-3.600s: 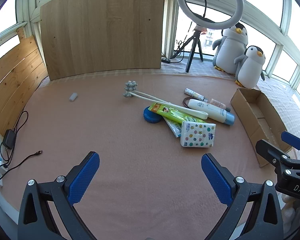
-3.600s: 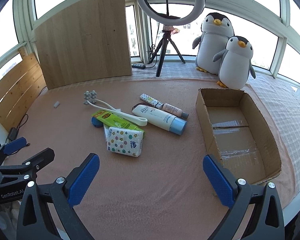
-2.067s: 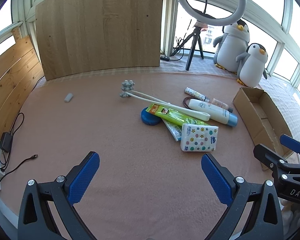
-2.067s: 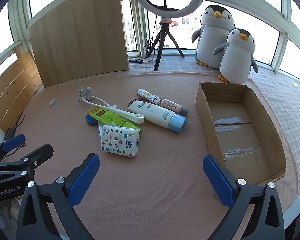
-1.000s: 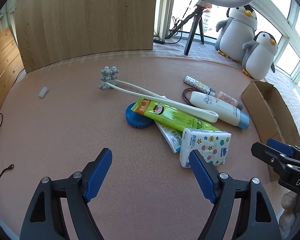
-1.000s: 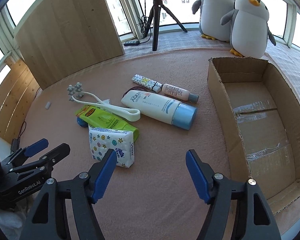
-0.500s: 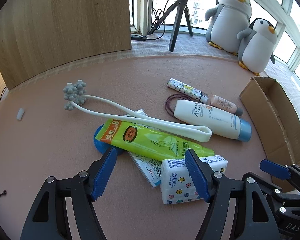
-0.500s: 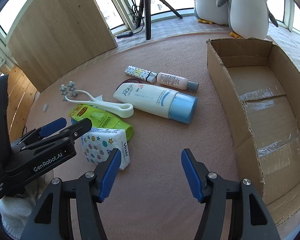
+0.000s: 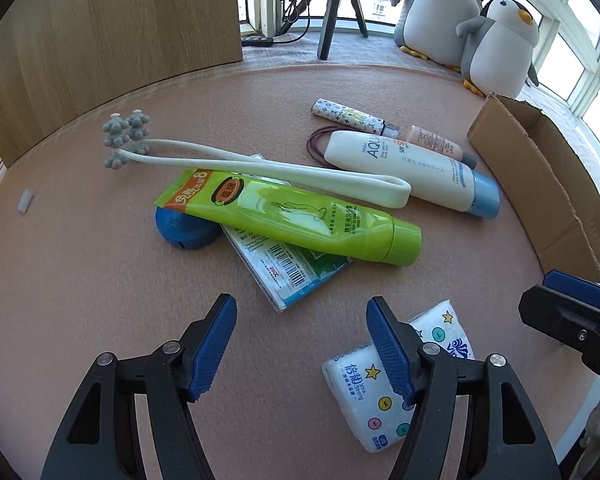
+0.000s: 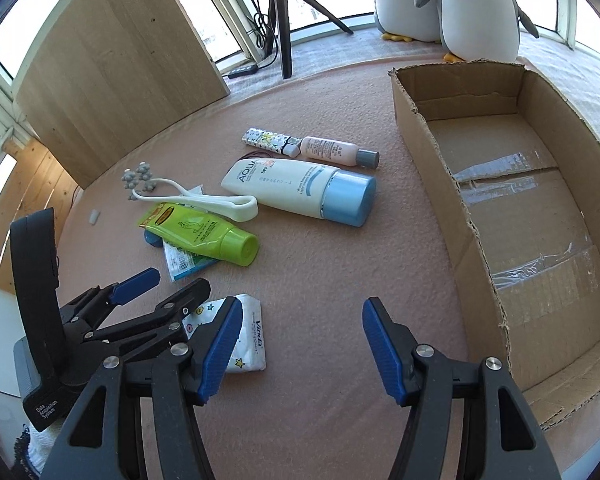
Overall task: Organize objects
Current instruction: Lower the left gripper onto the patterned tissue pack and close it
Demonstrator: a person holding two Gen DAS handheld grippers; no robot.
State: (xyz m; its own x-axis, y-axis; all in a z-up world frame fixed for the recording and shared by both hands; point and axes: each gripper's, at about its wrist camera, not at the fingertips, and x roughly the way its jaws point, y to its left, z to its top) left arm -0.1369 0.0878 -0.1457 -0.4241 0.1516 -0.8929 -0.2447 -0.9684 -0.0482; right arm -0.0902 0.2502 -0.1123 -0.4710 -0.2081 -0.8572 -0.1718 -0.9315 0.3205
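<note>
- Left gripper [image 9: 300, 344]: fingers spread apart, nothing between them; held low over the mat [image 9: 80, 280], tilted down toward the green tube [image 9: 292, 220]. Its right finger [image 9: 388, 344] overlaps the tissue pack [image 9: 380, 392]; contact cannot be determined.
- Right gripper [image 10: 302, 346]: fingers spread apart, empty, over bare mat between the tissue pack and the box [image 10: 432, 152].
- Box: open, at the mat's right edge.
- Green tube, white tube [image 9: 404, 164] and massager [image 9: 260, 168]: clustered mid-mat.
</note>
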